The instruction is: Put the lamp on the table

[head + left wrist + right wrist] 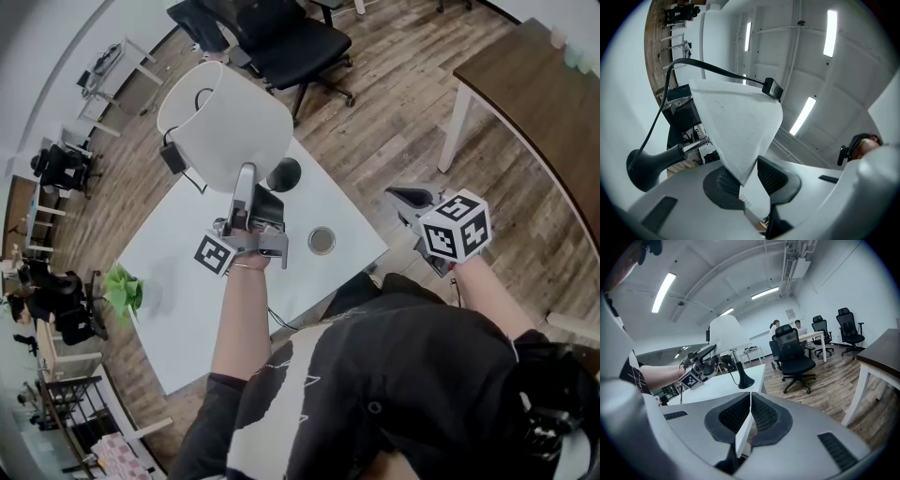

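The lamp stands on the white table (187,281): its black base (284,174) rests on the top and its big white shade (225,122) rises above. My left gripper (246,180) reaches up to the shade's lower rim. In the left gripper view the shade's edge (736,126) lies between the jaws of that gripper (749,176), against the left pad, with a gap to the right pad. The black base (647,164) shows at the left of that view. My right gripper (405,199) hangs off the table's right side, shut and empty (750,416). It looks at the lamp (727,333).
The lamp's black cable with its adapter (173,157) trails over the table's far side. A small round tin (322,241) and a green plant (122,291) sit on the table. A black office chair (291,42) stands behind it, and a brown table (534,103) at the right.
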`<state>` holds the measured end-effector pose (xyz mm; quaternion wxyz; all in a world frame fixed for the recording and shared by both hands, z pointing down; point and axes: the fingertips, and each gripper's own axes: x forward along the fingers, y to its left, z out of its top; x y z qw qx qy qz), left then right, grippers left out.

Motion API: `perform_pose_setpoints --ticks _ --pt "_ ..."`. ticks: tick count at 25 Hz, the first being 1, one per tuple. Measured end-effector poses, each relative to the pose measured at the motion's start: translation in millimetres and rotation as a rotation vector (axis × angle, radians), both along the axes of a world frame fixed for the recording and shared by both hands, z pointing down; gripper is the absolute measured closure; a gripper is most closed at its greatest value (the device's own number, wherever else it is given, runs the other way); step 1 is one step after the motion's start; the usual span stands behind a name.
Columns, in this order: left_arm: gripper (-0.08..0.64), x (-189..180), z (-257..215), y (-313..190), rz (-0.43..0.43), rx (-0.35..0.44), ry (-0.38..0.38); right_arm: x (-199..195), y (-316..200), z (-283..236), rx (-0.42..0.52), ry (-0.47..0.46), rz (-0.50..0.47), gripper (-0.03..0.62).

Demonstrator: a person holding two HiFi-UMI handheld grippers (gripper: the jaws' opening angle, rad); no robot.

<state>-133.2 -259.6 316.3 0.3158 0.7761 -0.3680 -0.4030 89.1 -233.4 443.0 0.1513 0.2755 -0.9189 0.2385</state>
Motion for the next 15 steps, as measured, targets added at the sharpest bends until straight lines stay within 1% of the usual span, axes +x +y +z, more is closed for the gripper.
perform_pose_setpoints --ticks 4,10,15 --pt "0.474 0.5 4.6 1.7 -0.002 0.015 -0.013 6.4 3.3 -2.2 0.007 -0.002 0.008 0.569" --pt "0.468 2.7 6.4 4.7 -0.028 0.015 -0.002 18.1 10.2 -0.5 0.004 -0.001 0.024 0.569" --pt "0.445 2.5 12.9 5.4 -0.040 0.003 0.051 24.1 11.8 2.4 0.003 0.011 0.032 0.569"
